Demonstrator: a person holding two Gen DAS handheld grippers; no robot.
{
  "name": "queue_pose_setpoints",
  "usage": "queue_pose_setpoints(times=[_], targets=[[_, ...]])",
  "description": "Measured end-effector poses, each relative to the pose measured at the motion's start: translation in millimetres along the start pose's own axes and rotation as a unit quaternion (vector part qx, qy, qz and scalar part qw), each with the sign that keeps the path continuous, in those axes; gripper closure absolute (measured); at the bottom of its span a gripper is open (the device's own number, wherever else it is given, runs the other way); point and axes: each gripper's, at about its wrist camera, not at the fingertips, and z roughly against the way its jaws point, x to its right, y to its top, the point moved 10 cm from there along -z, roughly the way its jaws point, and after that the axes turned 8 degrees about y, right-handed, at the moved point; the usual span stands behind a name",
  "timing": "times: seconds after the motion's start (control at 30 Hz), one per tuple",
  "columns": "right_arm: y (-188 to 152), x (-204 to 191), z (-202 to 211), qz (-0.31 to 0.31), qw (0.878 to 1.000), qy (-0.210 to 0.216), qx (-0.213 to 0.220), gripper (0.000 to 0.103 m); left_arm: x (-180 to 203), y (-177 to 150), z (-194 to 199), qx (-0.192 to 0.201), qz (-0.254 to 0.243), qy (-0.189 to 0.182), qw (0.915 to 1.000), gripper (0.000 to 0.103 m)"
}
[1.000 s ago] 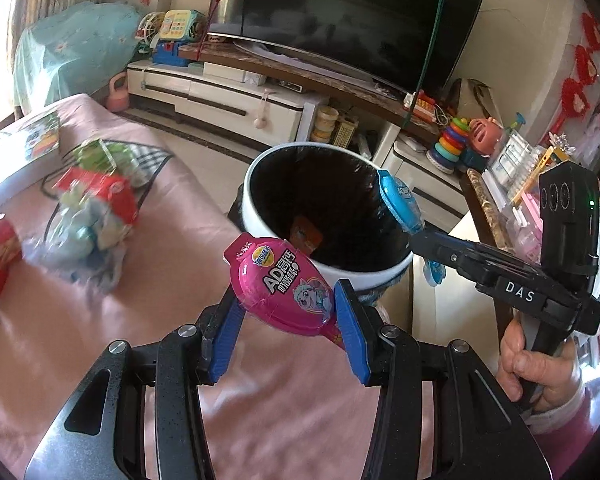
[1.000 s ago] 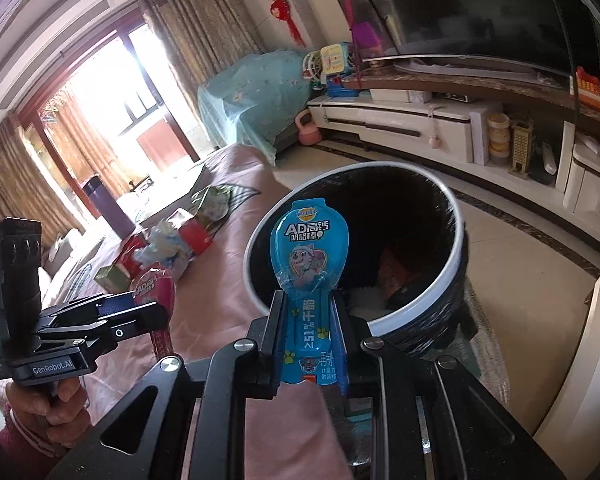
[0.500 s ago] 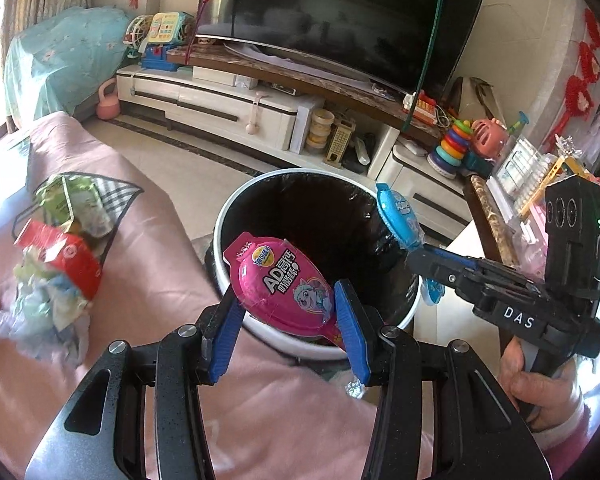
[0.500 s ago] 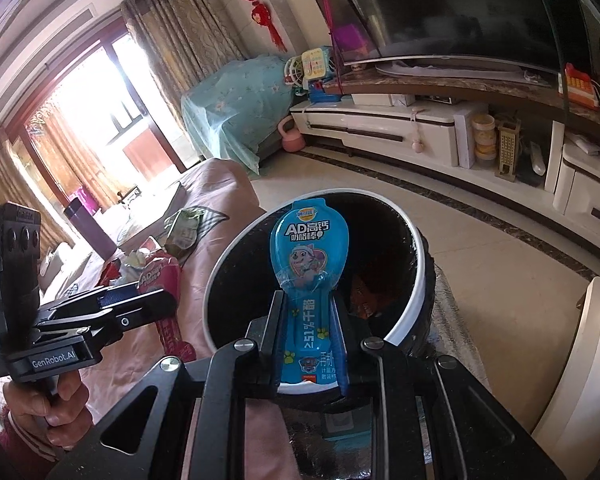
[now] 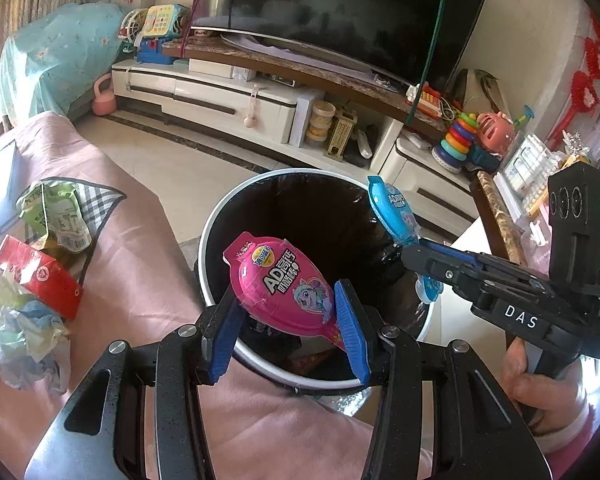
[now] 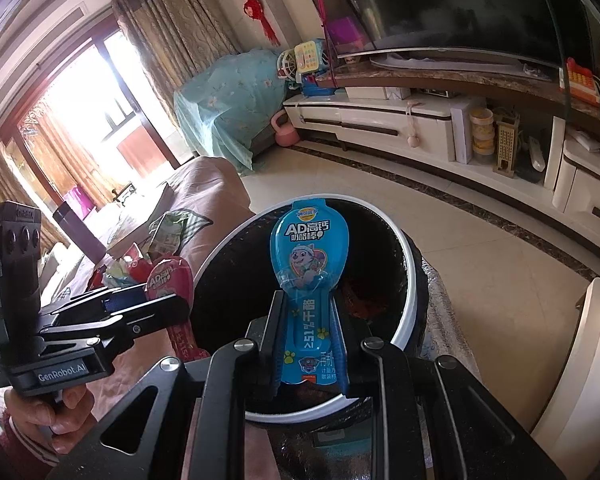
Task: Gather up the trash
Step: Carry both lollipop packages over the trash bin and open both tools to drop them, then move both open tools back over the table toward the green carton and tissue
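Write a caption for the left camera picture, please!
Left gripper holds a pink wrapper over the bin.

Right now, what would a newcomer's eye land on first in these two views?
The bright pink wrapper, clamped across the left tool, sits over the round black-lined trash bin. Beside it the right tool grips a blue wrapper by its narrow end, also above the bin. More trash lies on the pink cloth to the left.
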Motion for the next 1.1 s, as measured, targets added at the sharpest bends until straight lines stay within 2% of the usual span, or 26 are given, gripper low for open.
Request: queue_pose_setpoints(times=[0.23,0.27,0.33,0.37,0.47,0.57,0.7,1.0,1.1], targets=[[1,4,-8,-0.009,1.0,0.004,-0.003,0.08,0,3,-9,-0.01,0.0,0.0,1.0,0.055],[2,6,-9,-0.012,1.0,0.005,-0.004,0.078,0,2,-11,-0.014,0.0,0.004,0.9999,0.051],[3,10,-11,-0.021,1.0,0.004,-0.003,0.07,-3,0,-11,-0.016,0.007,0.01,0.9998,0.029],[3,11,-11,-0.025,1.0,0.004,-0.001,0.063,-4,-1,-9,-0.014,0.012,0.012,0.9998,0.021],[4,11,-6,-0.032,0.999,0.01,0.01,0.052,-11,-7,-1,-0.008,0.02,0.015,0.9996,0.02],[0,5,-2,-0.033,0.999,0.013,0.015,0.046,-19,-15,8,-0.003,0.032,0.017,0.9993,0.019],[-6,-8,4,-0.04,0.999,0.023,0.026,0.024,-34,-32,25,0.004,0.055,0.018,0.9983,0.019],[-37,-62,8,-0.035,0.998,0.044,0.029,0.008,-81,-89,63,0.008,0.112,0.038,0.9929,0.019],[-52,-83,4,-0.025,0.998,0.052,0.02,0.007,-98,-107,76,0.009,0.126,0.05,0.9907,0.018]])
